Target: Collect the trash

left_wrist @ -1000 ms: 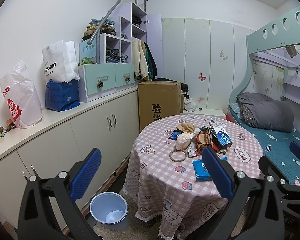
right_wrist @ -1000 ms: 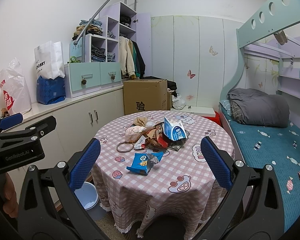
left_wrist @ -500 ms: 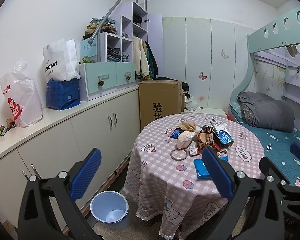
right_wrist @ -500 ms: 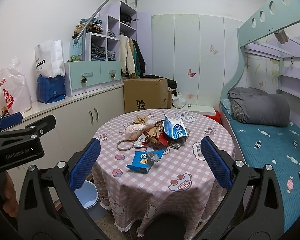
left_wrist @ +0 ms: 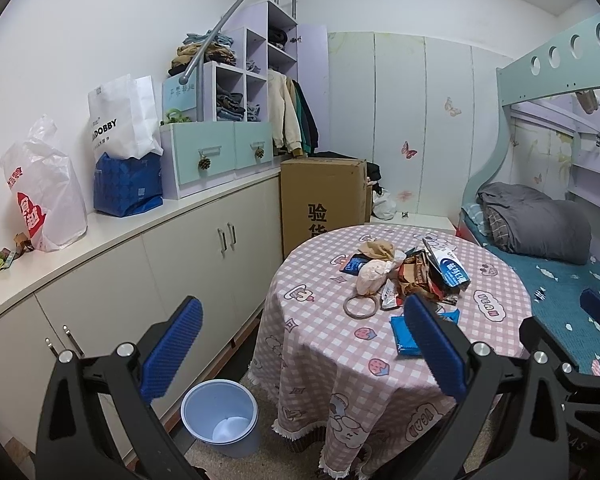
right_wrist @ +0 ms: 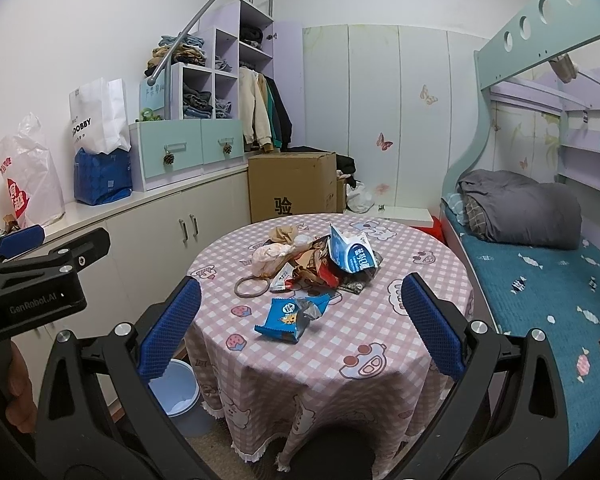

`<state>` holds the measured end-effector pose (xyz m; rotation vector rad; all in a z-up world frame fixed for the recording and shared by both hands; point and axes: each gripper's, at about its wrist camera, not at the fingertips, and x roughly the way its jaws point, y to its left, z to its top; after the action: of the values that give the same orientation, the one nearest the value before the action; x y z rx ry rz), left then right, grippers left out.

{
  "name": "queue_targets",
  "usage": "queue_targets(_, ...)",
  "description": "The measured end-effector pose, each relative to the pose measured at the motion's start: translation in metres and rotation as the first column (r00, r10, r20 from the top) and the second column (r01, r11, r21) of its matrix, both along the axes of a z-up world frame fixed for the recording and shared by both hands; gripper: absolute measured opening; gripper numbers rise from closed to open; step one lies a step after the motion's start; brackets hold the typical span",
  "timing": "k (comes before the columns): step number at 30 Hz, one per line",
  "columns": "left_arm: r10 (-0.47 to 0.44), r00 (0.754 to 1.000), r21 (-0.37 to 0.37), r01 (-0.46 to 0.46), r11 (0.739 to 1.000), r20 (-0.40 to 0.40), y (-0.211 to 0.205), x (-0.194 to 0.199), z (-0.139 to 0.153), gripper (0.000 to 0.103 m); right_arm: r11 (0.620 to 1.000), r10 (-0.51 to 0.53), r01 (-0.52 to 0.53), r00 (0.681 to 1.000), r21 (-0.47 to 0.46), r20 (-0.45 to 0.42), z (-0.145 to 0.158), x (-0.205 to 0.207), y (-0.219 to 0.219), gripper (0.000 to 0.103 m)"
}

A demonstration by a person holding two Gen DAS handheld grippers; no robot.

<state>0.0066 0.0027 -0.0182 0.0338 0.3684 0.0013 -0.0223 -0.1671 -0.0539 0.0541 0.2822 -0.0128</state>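
A heap of trash [right_wrist: 312,260] lies on the round table with the pink checked cloth [right_wrist: 400,332]: a white-blue carton [right_wrist: 350,254], a pale crumpled bag [left_wrist: 372,276], wrappers, a tape ring [right_wrist: 252,286] and a blue snack packet [right_wrist: 286,320] nearer me. A light blue waste bin [left_wrist: 220,416] stands on the floor left of the table. My left gripper [left_wrist: 306,346] is open and empty, well short of the table. My right gripper [right_wrist: 300,330] is open and empty too, facing the blue packet from a distance. The left gripper's body [right_wrist: 32,280] shows at the right wrist view's left edge.
A white cabinet counter [left_wrist: 100,236] runs along the left wall with bags and drawer units on it. A cardboard box [left_wrist: 324,196] stands behind the table. A bunk bed [right_wrist: 540,280] with a grey blanket fills the right side. A hand [right_wrist: 16,392] holds the left gripper's handle.
Both views have drifted only slightly; the table and trash sit a little lower and nearer in frame. Both grippers stay open and nothing on the table has moved.
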Motion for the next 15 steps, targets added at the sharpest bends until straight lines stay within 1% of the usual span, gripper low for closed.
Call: queue_targets(15,0.014,1.000,-0.006,-0.014,1.000,-0.025,0.0058,0.0055,-0.0016,0.099,1.000,0.011,-0.011,1.000,0.002,-0.019,-0.0033,0.0075,0.0034,0.098)
